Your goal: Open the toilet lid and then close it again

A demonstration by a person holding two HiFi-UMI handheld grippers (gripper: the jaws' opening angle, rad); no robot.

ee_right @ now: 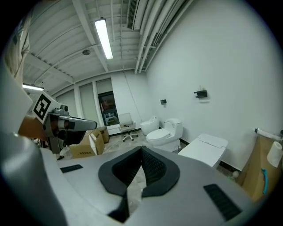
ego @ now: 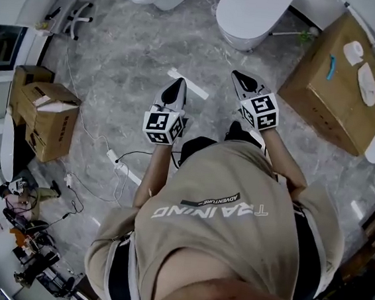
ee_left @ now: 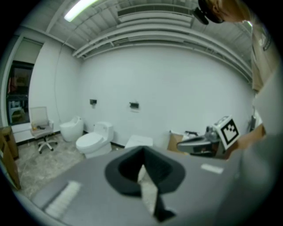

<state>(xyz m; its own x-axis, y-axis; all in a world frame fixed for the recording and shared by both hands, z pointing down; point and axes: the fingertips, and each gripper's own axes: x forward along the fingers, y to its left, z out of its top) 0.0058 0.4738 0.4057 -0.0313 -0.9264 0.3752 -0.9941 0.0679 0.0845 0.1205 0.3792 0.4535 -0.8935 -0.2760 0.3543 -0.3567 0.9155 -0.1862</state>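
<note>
**Grippers empty, toilet not yet reached**

The left gripper (ee_left: 142, 153) and right gripper (ee_right: 141, 152) had their jaws pinched together on nothing, well short of the white toilet (ego: 252, 13). Its lid seemed down. Best to step closer, part the jaws and lift the lid's front edge slowly.

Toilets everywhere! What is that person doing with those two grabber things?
A person stands in a room of toilets, holding the left gripper and the right gripper out in front. Both have their jaws together with nothing in them. Neither touches the nearest toilet, whose lid looks down, so no lid is being handled right now.
</note>
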